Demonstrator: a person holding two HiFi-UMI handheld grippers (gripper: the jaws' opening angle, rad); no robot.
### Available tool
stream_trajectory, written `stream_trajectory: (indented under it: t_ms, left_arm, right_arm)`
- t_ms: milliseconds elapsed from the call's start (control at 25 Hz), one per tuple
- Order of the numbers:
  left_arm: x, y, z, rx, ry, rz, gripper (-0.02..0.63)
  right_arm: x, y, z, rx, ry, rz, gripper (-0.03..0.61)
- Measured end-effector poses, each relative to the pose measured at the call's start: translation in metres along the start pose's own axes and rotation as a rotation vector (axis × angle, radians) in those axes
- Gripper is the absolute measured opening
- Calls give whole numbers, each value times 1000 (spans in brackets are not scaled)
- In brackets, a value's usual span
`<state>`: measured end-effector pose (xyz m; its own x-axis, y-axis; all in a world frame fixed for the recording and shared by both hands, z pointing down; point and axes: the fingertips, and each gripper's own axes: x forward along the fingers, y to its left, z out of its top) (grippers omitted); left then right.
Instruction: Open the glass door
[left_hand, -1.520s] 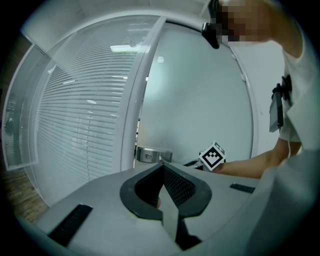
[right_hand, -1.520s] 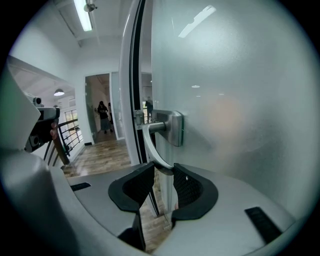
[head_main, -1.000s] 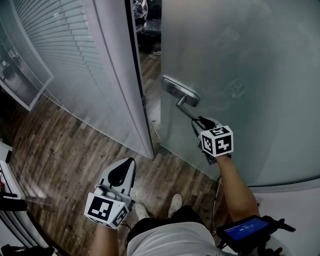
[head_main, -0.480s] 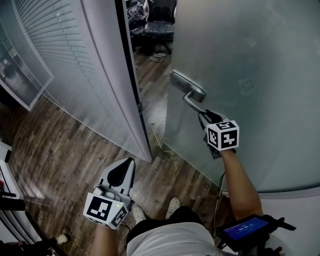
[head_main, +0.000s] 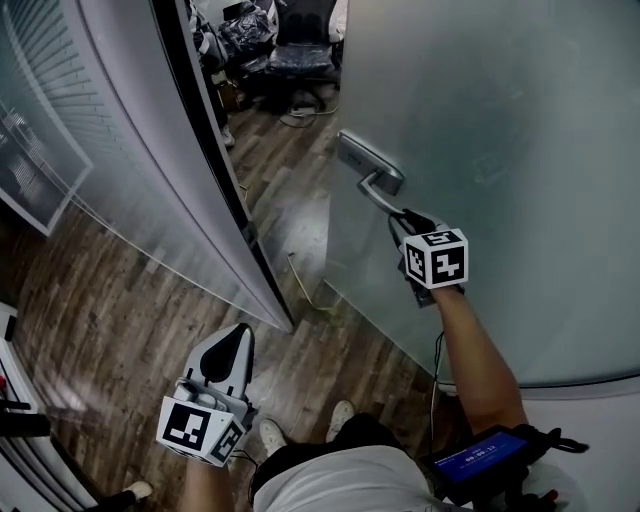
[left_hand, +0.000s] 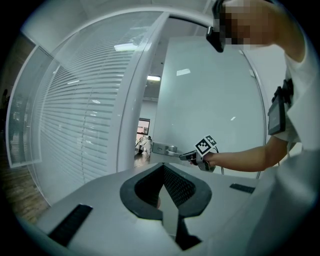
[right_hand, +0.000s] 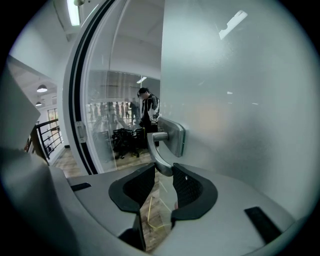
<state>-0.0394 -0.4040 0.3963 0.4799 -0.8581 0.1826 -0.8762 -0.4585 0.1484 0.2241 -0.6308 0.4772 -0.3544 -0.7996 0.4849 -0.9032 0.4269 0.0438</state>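
The frosted glass door (head_main: 500, 120) stands partly open, its edge away from the white frame (head_main: 200, 170). Its metal lever handle (head_main: 375, 185) sits on a steel plate near the door's edge. My right gripper (head_main: 405, 218) is shut on the end of that lever; in the right gripper view the curved lever (right_hand: 159, 150) runs down between the two dark pads of my right gripper (right_hand: 164, 172). My left gripper (head_main: 235, 340) hangs low over the wooden floor, shut and holding nothing, its pad tips meeting (left_hand: 163, 170). From there the handle (left_hand: 167, 149) and the right gripper (left_hand: 192, 156) show ahead.
Through the gap lie a room with black office chairs (head_main: 300, 55) and a person standing (right_hand: 147, 107). A yellow cable (head_main: 300, 275) lies on the floor by the door's foot. A glass wall with blinds (head_main: 60, 120) runs along the left. A screen device (head_main: 480, 455) hangs at my waist.
The door has swung wider, and the gap beside the frame has grown to show more of the room. My right gripper has stayed on the handle. The left gripper has dropped slightly.
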Motion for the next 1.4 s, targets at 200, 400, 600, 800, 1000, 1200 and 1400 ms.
stream_trajectory:
  t_ms: [200,400,600,800,1000,1200,1400]
  left_arm:
    - [0,1,1,-2,1,4,0]
    - [-7,4,6,-5,-7,8,0]
    - [-22,13,9,-13,-8,29,0]
    - [5,0,-4,-5,0,55,0]
    - [-9,3,0,-7,-5,66,0]
    - [-1,-5,-7,-3,6,80,0]
    - [7,-7,-10,4,13,88,0]
  right_arm:
    - [1,-12,8,8,3,-30,117]
    - [1,-23,16,32,-7,-59,117]
    - [2,-30,28,54,4,-91,116]
    - [24,-76,16,55,4,-101,114]
    - [23,-83,22,56,2,-138,114]
    - [30,-107,21,65,4,-134,112]
    - [40,-126,18,60,-8,-156,112]
